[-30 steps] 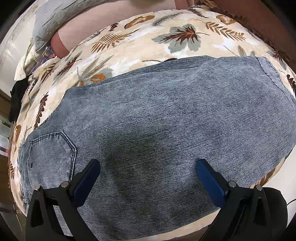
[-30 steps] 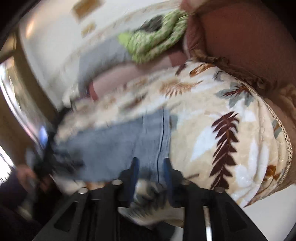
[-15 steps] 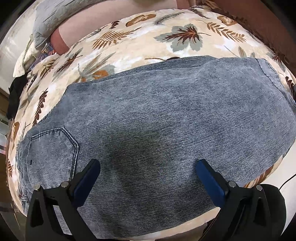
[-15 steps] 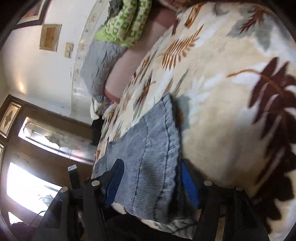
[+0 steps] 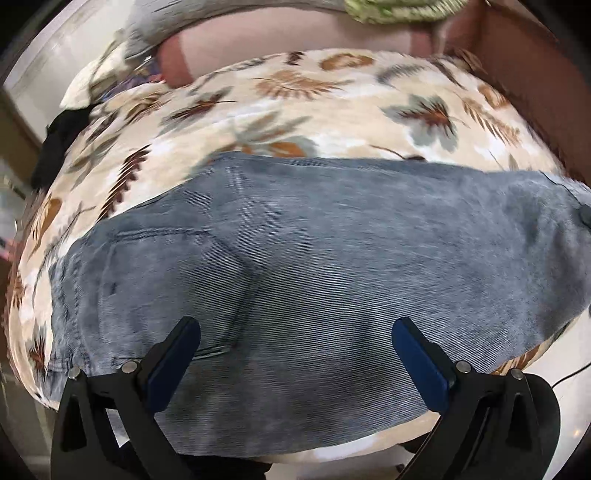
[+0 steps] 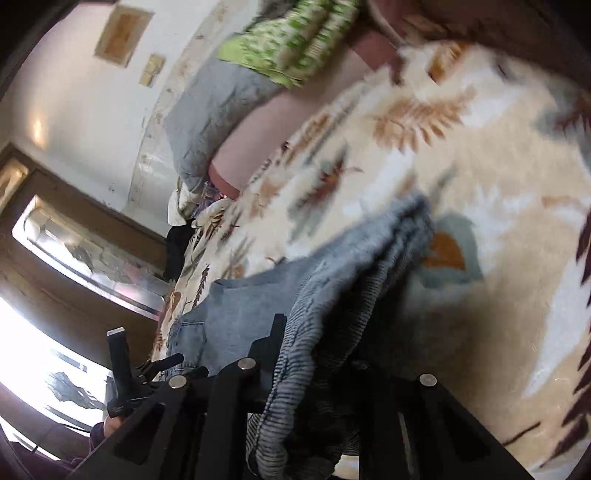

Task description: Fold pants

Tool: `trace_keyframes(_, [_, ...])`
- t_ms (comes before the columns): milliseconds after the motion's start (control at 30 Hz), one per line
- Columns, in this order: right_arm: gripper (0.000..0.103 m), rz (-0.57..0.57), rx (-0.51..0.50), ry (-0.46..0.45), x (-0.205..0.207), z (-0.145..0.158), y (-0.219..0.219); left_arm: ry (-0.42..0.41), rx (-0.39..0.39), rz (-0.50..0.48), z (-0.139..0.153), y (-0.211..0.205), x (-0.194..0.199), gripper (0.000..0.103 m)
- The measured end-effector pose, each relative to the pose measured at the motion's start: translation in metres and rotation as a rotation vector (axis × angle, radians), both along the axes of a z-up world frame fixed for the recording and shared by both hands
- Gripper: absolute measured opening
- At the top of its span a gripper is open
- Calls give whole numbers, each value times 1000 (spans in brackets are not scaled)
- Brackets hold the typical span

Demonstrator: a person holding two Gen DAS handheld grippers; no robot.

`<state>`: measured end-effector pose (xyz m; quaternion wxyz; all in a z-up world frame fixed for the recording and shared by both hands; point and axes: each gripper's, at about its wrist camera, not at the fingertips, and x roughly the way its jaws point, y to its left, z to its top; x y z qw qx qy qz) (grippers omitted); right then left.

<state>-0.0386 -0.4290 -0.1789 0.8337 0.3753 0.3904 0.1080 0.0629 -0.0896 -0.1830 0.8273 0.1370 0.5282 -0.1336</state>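
The pants, grey-blue denim, lie across a cream blanket printed with brown and grey leaves; a stitched back pocket sits at their left end in the left wrist view. The left gripper hangs over the near edge of the denim with its blue-padded fingers spread wide and nothing between them. In the right wrist view the right gripper has its jaws pressed on a bunched end of the pants, which rises off the blanket in thick folds; the rest of the fabric trails back flat toward the left gripper, seen small at the far end.

Beyond the blanket lies a pinkish sheet with a grey quilted pillow and a green patterned cloth on it; a brown cover borders the blanket on the right. The wall is white, with two small framed pictures; a dark wooden frame with bright glass panes stands at the left, and a black garment hangs off the blanket's far left corner.
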Motion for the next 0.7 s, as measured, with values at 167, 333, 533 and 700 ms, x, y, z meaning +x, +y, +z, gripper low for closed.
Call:
trace_keyframes(167, [18,116,-167,-35,26,51,61,-16,-57,69,10,39,2,103])
trace_keyframes(333, [18,283,-294,31,70,55,151,-42,-100,143,21,86,3,103])
trace_keyframes(533, [47,411,-253,129,112,23,230,-35,-120,224,17,129,7,103])
trace_keyframes(700, [57,343,-92,17,93,36,200,-29,-123,248,12,140,8,103])
